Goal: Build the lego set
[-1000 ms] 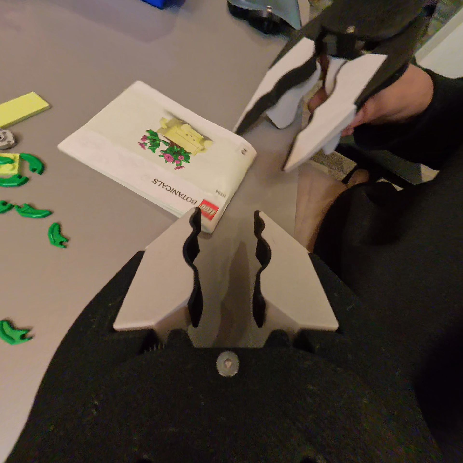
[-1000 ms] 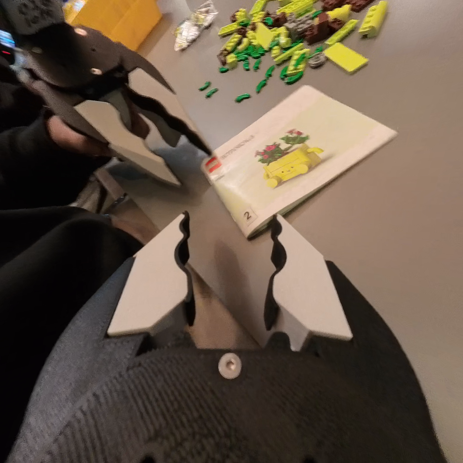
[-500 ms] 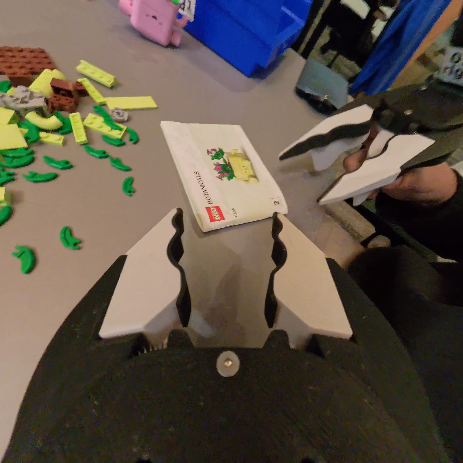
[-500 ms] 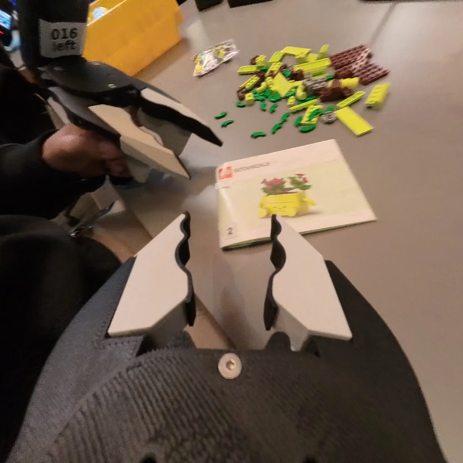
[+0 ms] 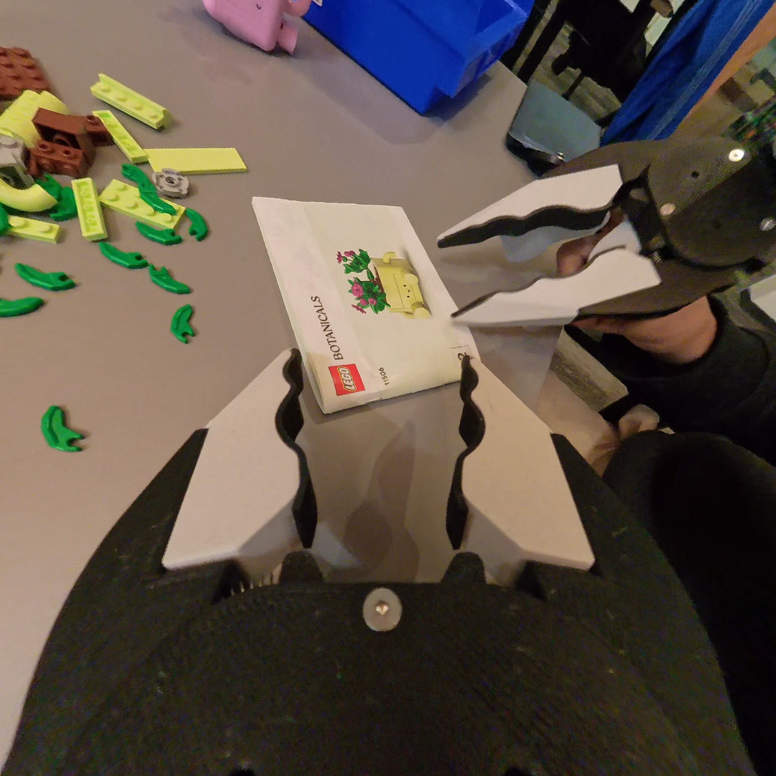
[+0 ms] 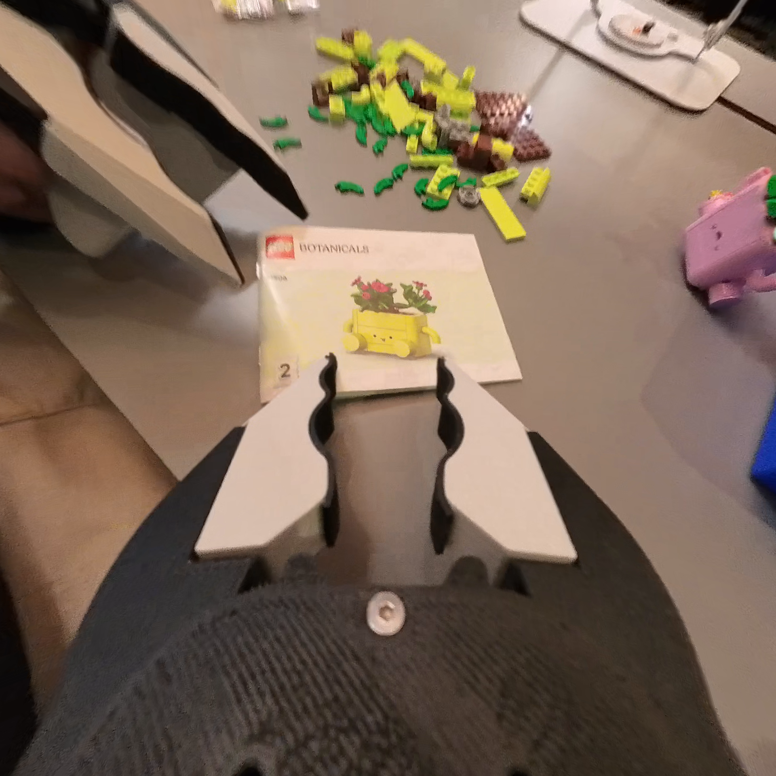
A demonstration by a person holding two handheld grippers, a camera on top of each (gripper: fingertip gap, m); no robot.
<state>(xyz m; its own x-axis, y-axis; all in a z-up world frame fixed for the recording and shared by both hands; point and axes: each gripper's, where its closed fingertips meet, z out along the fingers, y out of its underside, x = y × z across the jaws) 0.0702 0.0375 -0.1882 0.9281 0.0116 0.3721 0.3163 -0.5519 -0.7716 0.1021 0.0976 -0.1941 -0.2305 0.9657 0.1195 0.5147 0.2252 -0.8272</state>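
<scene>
At lower centre of the left wrist frame, left gripper (image 5: pixel 380 361) released, jaws wide apart and empty, tips hanging over the near edge of the instruction booklet (image 5: pixel 361 294). Booklet closed, flat on the grey table (image 5: pixel 126 483), cover up, with a picture of a yellow planter and red flowers. At right of the same frame, right gripper (image 5: pixel 447 279) held in a hand (image 5: pixel 646 331) with a dark sleeve, jaws likewise parted and holding nothing, tips above the booklet's right edge, clear of the paper.

At upper left of that frame, loose lego pieces (image 5: pixel 96 197) spread on the table: lime plates, brown bricks, a small grey round part (image 5: pixel 171 182). Green leaf pieces (image 5: pixel 181 321) scattered lower, between pile and booklet, one (image 5: pixel 58 429) lying apart at left centre. Along the top edge, pink brick figure (image 5: pixel 256 21) beside a blue bin (image 5: pixel 411 46).

Through the right wrist frame, somewhat blurred: right gripper (image 6: pixel 384 365) at lower centre, open and empty, tips over the booklet's (image 6: pixel 378 302) near edge. Left gripper (image 6: pixel 271 247) at upper left, open. Lego pile (image 6: pixel 420 113) beyond the booklet at top centre, pink figure (image 6: pixel 730 247) at right edge, well apart from both.
</scene>
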